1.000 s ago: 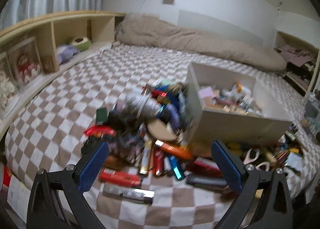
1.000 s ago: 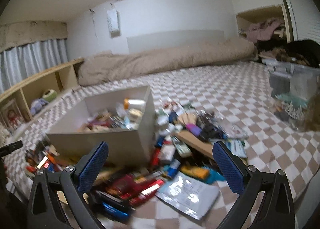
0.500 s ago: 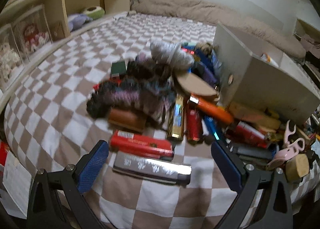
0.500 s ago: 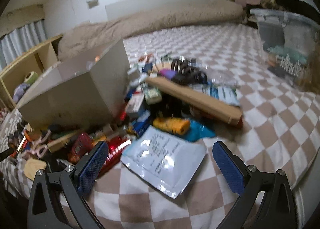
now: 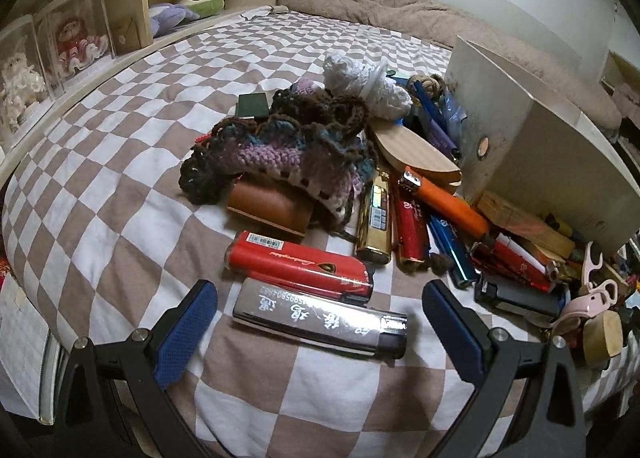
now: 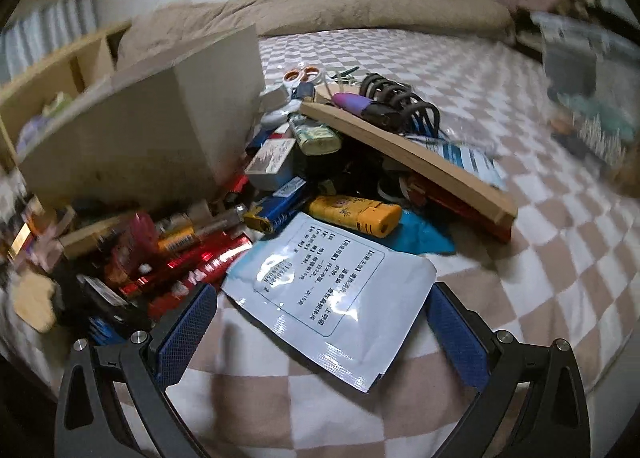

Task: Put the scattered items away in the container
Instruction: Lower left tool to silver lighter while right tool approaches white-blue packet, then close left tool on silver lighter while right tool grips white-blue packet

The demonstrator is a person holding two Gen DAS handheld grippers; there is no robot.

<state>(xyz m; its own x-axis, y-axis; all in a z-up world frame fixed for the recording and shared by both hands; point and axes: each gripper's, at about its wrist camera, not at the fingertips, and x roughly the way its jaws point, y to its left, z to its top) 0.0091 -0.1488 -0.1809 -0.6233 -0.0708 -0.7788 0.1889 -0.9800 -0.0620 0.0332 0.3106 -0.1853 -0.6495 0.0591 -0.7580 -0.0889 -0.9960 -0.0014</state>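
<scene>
Clearly most of the tidying is still lying ahead: both views are showing heaps of loose items crowding the checked brown-and-white bedspread (image 5: 120, 185), and the inside of the box is not showing in either one.

On the left side, the left gripper (image 5: 320, 318) is hanging with its blue-padded fingers spread apart, holding nothing, and the long silver lighter with printed characters (image 5: 320, 320) is lying crosswise between them. Just beyond it, the red rectangular lighter (image 5: 298, 264) is sitting almost against it, with the dark crocheted yarn bundle (image 5: 280, 145) farther back. Open bedspread is stretching away to the left; the tall off-white box (image 5: 532, 153) is standing to the right, hemmed in by clutter.

On the right side, the right gripper (image 6: 320, 318) is likewise gaping and empty, straddling the flat pale-blue printed sachet (image 6: 332, 290). The box (image 6: 160, 129) is rising to its left, and bare bedspread is lying open to the right, with the mattress edge close below.
</scene>
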